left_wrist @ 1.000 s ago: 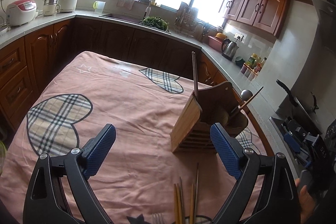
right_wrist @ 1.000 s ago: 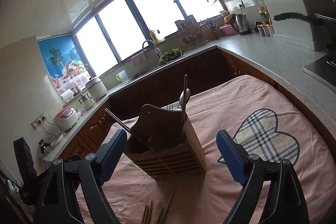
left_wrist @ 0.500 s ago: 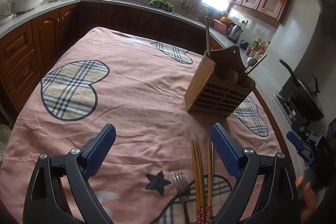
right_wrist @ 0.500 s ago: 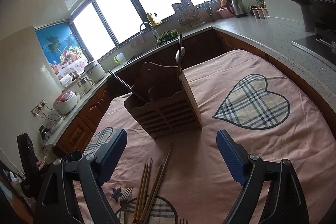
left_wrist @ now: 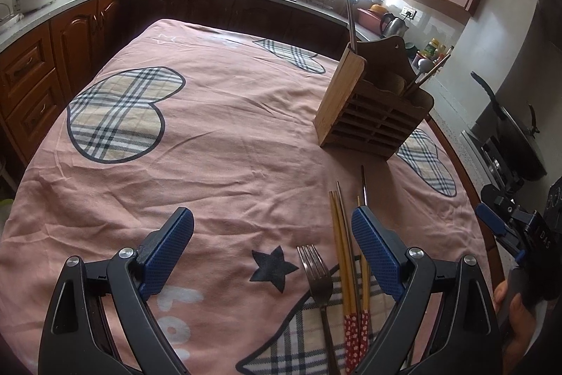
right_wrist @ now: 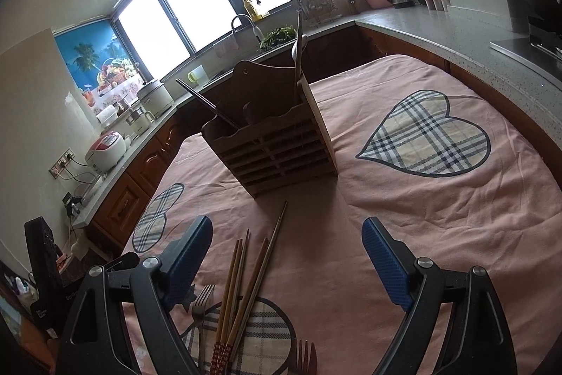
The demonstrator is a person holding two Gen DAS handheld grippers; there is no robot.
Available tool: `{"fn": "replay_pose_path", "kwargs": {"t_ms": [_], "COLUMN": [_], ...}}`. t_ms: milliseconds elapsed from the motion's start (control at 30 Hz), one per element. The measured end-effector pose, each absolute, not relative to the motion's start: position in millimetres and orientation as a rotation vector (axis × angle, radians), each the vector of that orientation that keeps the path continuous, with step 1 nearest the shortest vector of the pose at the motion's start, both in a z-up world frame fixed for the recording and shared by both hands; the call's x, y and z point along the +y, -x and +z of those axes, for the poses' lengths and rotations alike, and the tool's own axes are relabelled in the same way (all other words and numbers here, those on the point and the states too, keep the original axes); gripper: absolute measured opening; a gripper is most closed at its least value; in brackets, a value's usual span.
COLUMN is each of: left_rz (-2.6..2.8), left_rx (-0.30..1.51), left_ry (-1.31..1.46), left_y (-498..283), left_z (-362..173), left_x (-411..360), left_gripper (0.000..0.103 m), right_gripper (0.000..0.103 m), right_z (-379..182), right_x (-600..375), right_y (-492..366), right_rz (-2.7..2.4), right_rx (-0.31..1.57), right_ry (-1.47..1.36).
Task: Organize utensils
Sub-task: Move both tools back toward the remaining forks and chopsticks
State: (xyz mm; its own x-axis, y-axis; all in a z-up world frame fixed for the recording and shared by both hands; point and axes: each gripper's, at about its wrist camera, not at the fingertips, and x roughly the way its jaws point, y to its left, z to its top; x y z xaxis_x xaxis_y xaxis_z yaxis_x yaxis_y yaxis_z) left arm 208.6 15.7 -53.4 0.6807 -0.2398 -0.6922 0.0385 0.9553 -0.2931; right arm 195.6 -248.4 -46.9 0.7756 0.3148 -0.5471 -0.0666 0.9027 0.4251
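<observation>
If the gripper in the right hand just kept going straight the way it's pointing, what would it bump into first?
Probably the pink tablecloth, on a bare patch between the open right gripper fingers. The chopsticks lie left of that line, and the wooden utensil holder stands farther back. Depth is hard to judge.

Pink tablecloth [left_wrist: 217,143], plaid hearts; brown wooden holder [left_wrist: 365,115]; chopsticks [left_wrist: 346,273] tan, red flowered ends.

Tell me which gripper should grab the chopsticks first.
Probably left. The chopsticks lie just inside the open left gripper, by its right-hand finger. In the right wrist view they also lie between the open right gripper's fingers, but angled across.
</observation>
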Motion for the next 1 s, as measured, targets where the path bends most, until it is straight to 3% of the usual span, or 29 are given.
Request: {"fn": "replay_pose_path", "kwargs": {"t_ms": [333,667,833,900,1000], "left_rz": [-0.191,-0.244,-0.252,-0.234,-0.218], "left_rx": [0.869,0.959,1.003,1.026,1.006], "left_ry": [0.217,0.137,0.061,0.020,-0.019], "left_y": [-219,-239,-251,-255,-254], "left_z": [-67,-91,-106,-113,-115], "left_x": [0,-30,-54,-60,-61], "left_gripper": [0.093,0.093,0.085,0.077,0.077], "right_gripper": [0.087,0.064,0.063,0.061,0.057], "right_z": [-61,-84,-93,-96,-98], "right_x": [-240,-228,-228,-228,-227], "right_y": [-214,-241,-250,-253,-258], "right_rz": [0.227,0.230,0.220,0.219,0.218], "right_rx": [0.713,0.790,0.810,0.819,0.829], "right_ry": [-0.394,-0.380,-0.384,-0.385,-0.382]}}
